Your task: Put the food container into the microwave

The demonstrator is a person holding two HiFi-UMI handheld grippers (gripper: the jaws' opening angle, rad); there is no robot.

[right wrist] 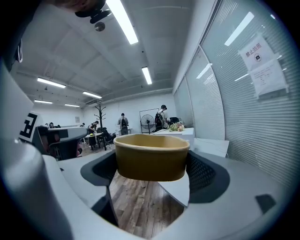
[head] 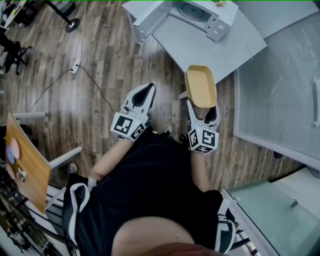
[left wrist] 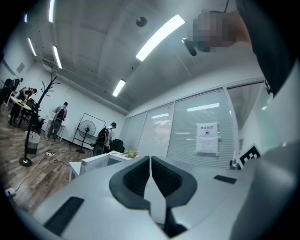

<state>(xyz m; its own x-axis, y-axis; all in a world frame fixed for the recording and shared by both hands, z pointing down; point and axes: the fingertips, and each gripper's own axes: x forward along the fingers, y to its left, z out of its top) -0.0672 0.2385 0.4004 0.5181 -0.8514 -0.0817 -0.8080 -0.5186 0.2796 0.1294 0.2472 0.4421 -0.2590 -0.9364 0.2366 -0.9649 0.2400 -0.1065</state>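
Here the right claw point(head: 203, 104) grips the container point(head: 200, 86), holding it over the floor just short of the bench point(head: 220, 52) that carries the microwave point(head: 200, 12). The left claw point(left wrist: 150, 174) is closed and empty.

From above, my left gripper point(head: 148, 89) hangs over the wood floor point(head: 105, 55), jaws drawn together at the tips with nothing in them. My right gripper point(head: 202, 109) clamps the near end of the yellow container point(head: 201, 85), which is open side up, its far end at the near edge of the grey table point(head: 210, 47). The microwave point(head: 200, 12) stands at the table's far end, with its door point(head: 145, 19) swung open. A power strip point(head: 76, 65) lies on the floor to the left.
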